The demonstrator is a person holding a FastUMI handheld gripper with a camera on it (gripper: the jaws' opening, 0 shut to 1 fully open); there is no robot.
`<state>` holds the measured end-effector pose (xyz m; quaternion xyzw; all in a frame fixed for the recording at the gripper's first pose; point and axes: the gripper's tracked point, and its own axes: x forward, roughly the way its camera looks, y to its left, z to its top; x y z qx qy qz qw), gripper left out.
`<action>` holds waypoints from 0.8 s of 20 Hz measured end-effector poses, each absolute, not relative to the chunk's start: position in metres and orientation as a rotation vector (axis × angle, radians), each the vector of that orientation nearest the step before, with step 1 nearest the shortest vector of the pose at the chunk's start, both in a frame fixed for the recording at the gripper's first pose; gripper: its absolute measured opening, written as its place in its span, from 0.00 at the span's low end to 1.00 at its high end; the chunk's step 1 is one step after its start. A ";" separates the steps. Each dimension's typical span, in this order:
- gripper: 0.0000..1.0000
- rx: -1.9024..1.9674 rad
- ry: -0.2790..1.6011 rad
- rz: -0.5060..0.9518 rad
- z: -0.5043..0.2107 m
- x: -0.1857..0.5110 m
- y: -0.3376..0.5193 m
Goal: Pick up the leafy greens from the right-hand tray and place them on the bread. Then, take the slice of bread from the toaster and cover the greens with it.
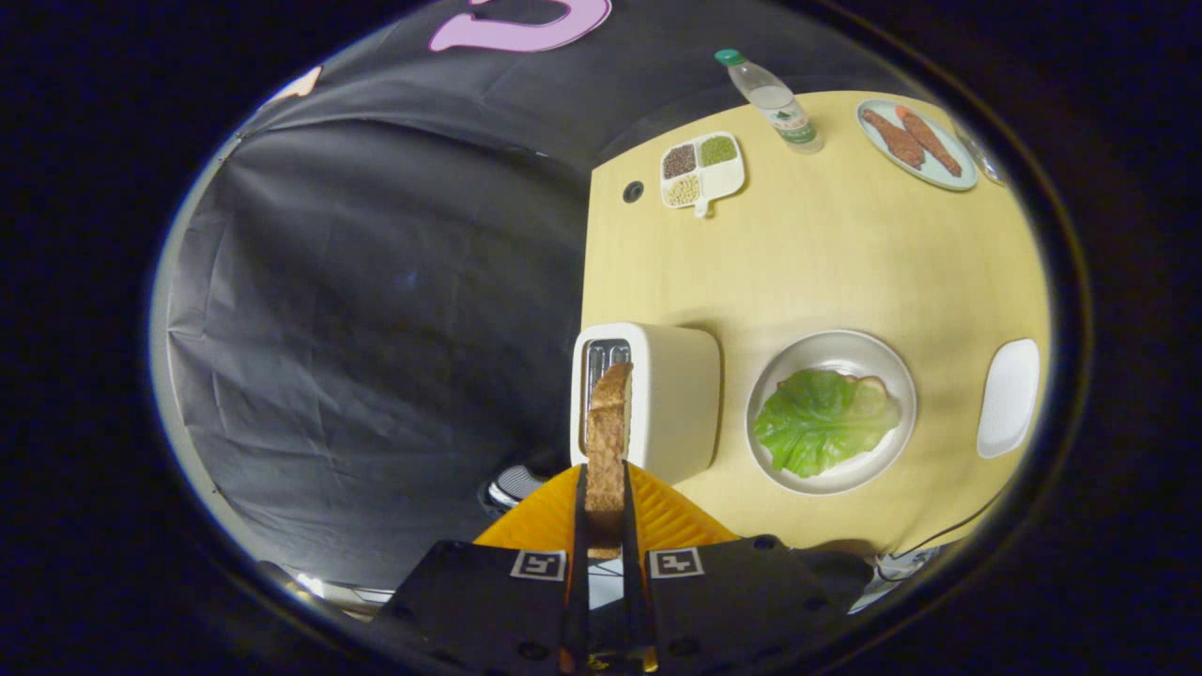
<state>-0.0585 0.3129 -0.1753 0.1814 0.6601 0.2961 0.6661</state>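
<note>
Brown toast slice point(608, 441) sits pinched edge-on between the gripper point(604, 507) fingers, right in front of the white toaster point(669, 399) and its slot. Beside the toaster, leafy greens point(819, 421) lie over bread on the round plate point(826, 349). Far across the wooden table point(845, 253), a water bottle point(778, 101).
</note>
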 end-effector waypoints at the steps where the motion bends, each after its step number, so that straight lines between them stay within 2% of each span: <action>1: 0.18 0.436 1.469 0.679 -0.175 -0.056 0.302; 7: 0.18 0.388 1.418 0.755 -0.231 -0.059 0.243; 16: 0.18 0.455 1.542 0.742 -0.331 -0.058 0.213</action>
